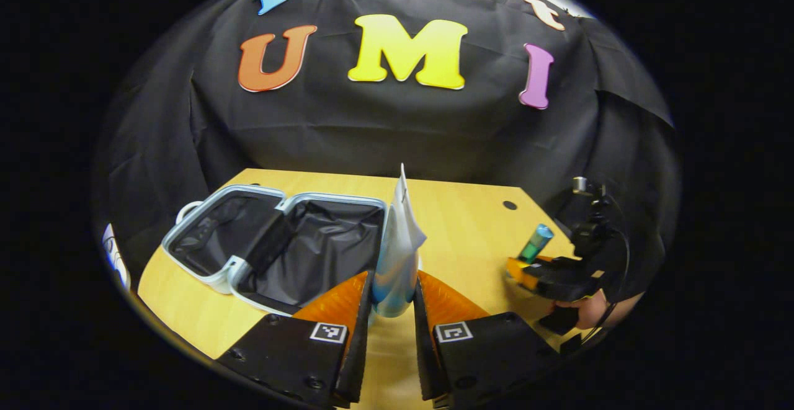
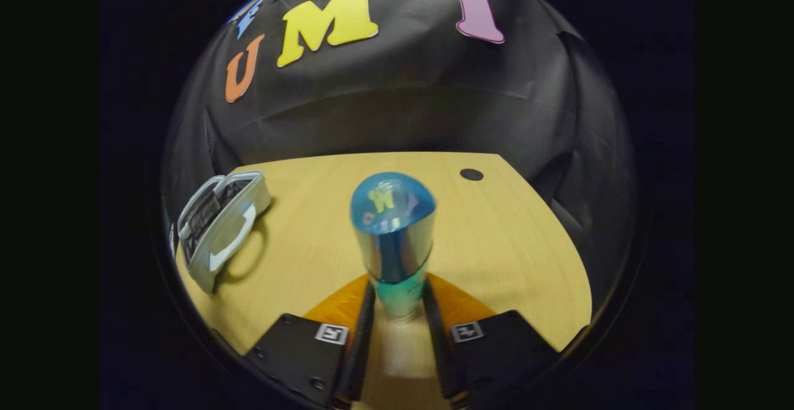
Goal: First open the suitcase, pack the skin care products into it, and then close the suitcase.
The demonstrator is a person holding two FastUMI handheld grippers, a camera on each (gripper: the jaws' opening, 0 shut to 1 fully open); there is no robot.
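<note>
Suitcase (image 1: 273, 245): pale silver-blue shell, black lining.
Tube (image 1: 397, 255): white, blue and tan swirls low down.
Bottle (image 2: 392, 236): shiny teal-to-silver body, blue domed cap.
Counter (image 1: 471, 224): light yellow wood grain, one black round hole.

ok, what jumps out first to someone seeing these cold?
The left gripper pinches a white-and-blue squeeze tube upright, dead centre of the left gripper view, with the pale blue hard-shell suitcase lying open just left of it on the wooden table. In the right gripper view, the right gripper clamps a shiny teal metallic bottle with a rounded cap.
</note>
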